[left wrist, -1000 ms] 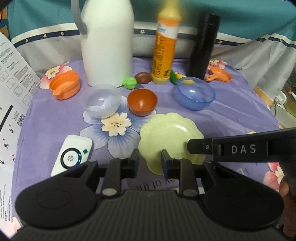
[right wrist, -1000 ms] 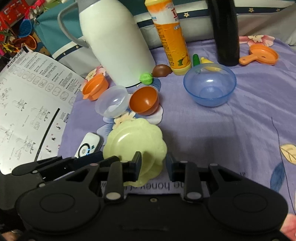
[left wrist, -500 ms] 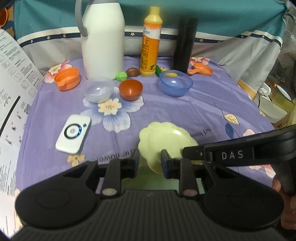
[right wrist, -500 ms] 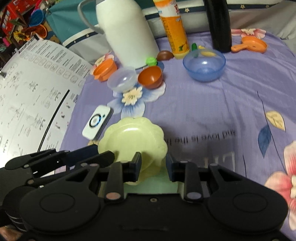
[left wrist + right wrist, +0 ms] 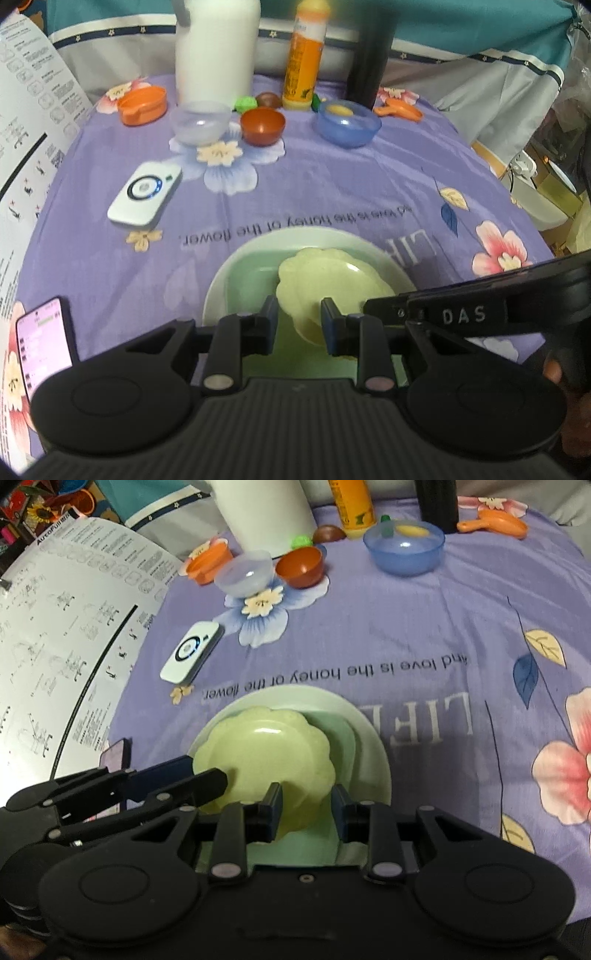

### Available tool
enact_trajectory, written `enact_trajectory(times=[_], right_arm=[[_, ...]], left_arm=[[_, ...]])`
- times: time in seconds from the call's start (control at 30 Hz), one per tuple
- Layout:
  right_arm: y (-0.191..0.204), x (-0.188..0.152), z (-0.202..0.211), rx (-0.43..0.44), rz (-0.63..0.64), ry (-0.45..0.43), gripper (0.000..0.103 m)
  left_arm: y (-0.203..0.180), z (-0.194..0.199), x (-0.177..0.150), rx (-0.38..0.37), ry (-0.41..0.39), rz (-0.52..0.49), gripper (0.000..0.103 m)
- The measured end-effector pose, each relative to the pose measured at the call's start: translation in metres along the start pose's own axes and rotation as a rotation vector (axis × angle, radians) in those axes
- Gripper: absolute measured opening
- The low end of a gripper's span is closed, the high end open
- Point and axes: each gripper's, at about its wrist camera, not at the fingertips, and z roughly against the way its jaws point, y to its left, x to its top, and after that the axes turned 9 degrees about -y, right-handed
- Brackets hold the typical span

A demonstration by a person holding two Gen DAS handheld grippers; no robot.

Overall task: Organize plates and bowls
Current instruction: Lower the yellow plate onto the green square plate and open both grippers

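Your left tongs (image 5: 298, 318) and right tongs (image 5: 306, 806) both pinch the scalloped pale-yellow plate (image 5: 266, 753) over a mint-green plate (image 5: 251, 273) on the worktop. The tongs' bodies hide the near rims. Only the left view shows the smartphone (image 5: 46, 338) screen.

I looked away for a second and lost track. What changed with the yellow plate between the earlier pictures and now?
Both tools, left and right, carried the yellow plate away from the bowls toward the near edge of the cloth; it is now over a larger pale green plate that was out of view before. The grips are unchanged. The clear bowl, brown bowl, blue bowl and remote stayed put.
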Motion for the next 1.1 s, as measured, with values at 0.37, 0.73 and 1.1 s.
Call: enact_trajectory(times=[0.37,0.73,1.1], right_arm=[[0.006,-0.006,-0.007,-0.003,0.017,0.021,0.029],[0.004,-0.004,-0.015,0.002,0.013,0.032,0.029],[-0.001,0.005,-0.005,0.023,-0.019,-0.03,0.085]], left_arm=[[0.006,-0.008,-0.016,-0.007,0.055,0.003,0.024],[0.009,-0.018,-0.02,-0.005,0.088,0.005,0.024],[0.009,-0.005,-0.01,0.028,0.008,-0.006,0.087]])
